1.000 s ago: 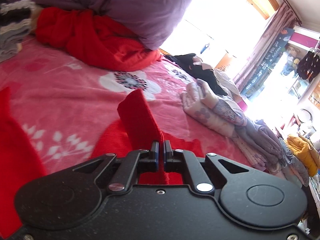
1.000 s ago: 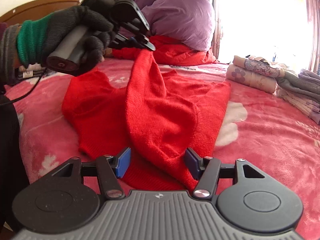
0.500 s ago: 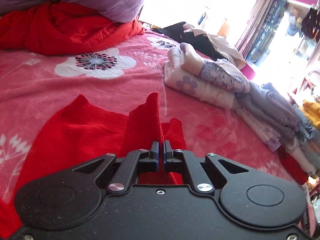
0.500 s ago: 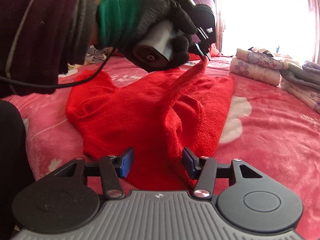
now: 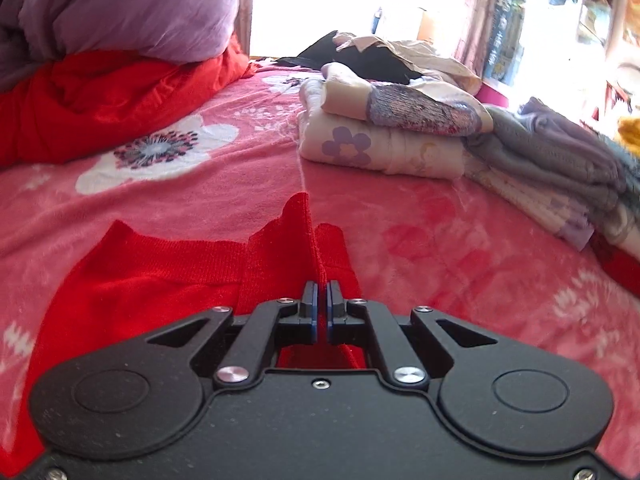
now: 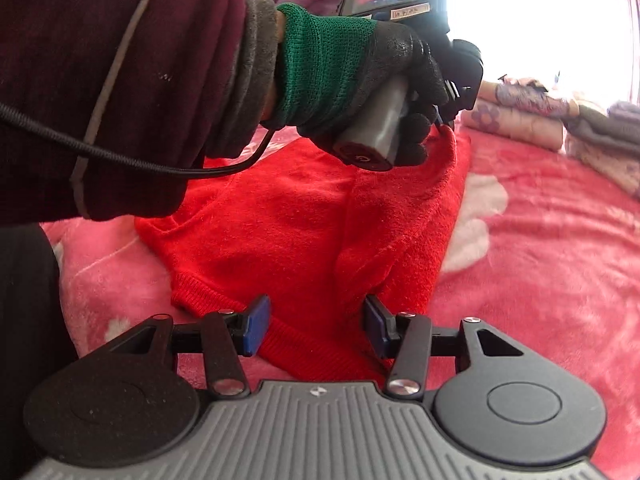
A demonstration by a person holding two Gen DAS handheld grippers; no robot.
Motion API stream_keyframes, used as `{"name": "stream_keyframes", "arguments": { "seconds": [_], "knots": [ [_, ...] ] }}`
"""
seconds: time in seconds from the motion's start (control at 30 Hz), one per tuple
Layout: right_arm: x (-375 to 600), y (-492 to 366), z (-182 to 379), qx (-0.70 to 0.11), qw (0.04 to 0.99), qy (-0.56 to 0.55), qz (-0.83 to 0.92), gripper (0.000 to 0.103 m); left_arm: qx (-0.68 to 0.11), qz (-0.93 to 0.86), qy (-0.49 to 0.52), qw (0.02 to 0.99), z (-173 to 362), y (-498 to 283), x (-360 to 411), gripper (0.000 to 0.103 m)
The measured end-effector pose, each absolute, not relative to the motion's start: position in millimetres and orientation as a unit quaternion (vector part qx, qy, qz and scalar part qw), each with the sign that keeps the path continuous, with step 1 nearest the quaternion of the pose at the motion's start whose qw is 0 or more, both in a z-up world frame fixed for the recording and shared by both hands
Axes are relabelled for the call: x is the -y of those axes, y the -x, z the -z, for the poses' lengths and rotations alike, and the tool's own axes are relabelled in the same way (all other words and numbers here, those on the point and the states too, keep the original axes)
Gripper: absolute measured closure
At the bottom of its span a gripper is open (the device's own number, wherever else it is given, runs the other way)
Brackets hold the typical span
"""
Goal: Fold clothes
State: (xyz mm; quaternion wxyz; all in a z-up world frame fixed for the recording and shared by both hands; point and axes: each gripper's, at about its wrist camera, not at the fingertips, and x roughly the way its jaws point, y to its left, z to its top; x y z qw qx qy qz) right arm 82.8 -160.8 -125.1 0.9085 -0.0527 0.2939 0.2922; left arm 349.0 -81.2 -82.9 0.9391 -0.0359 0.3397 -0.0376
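A red knit sweater lies spread on the pink floral blanket. My left gripper is shut on the sweater's sleeve cuff, held low over the sweater body near its hem. In the right wrist view the left gripper shows at the sweater's far edge, held by a gloved hand, with the sleeve laid across the body. My right gripper is open and empty, just above the sweater's near edge.
Folded pale and grey clothes are stacked on the right of the bed. A purple duvet and a red cloth lie at the back left. The person's arm crosses the right wrist view.
My left gripper carried the sleeve across the sweater to the right and lowered it onto the body. The right gripper stayed open and barely moved.
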Motion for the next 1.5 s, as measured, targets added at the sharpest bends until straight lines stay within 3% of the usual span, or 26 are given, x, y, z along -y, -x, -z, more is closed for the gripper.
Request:
{"name": "stream_keyframes", "arguments": {
  "seconds": [0.27, 0.43, 0.63, 0.83, 1.03, 1.5],
  "knots": [
    [158.9, -83.2, 126.5, -0.299, 0.907, 0.053, -0.293, 0.049, -0.368, 0.052, -0.047, 0.927, 98.5, -360.3, 98.8, 0.100],
    [163.0, -86.2, 125.1, -0.306, 0.905, 0.026, -0.294, 0.047, -0.351, 0.073, -0.052, 0.932, 81.9, -337.5, 87.0, 0.079],
    [178.9, -80.2, 117.4, -0.325, 0.901, -0.014, -0.286, 0.047, -0.326, 0.118, -0.033, 0.937, 61.5, -263.5, 58.9, 0.079],
    [224.7, -76.8, 115.4, -0.342, 0.901, -0.117, -0.241, 0.048, -0.323, 0.181, -0.027, 0.929, 77.9, -178.1, 56.1, 0.082],
    [274.6, -94.3, 123.2, -0.329, 0.899, -0.244, -0.156, 0.063, -0.328, 0.177, -0.107, 0.922, 121.7, -153.7, 78.3, 0.082],
    [230.7, -97.5, 119.9, -0.290, 0.931, -0.151, -0.163, 0.067, -0.335, 0.205, -0.107, 0.913, 114.0, -130.6, 65.6, 0.079]
  ]
}}
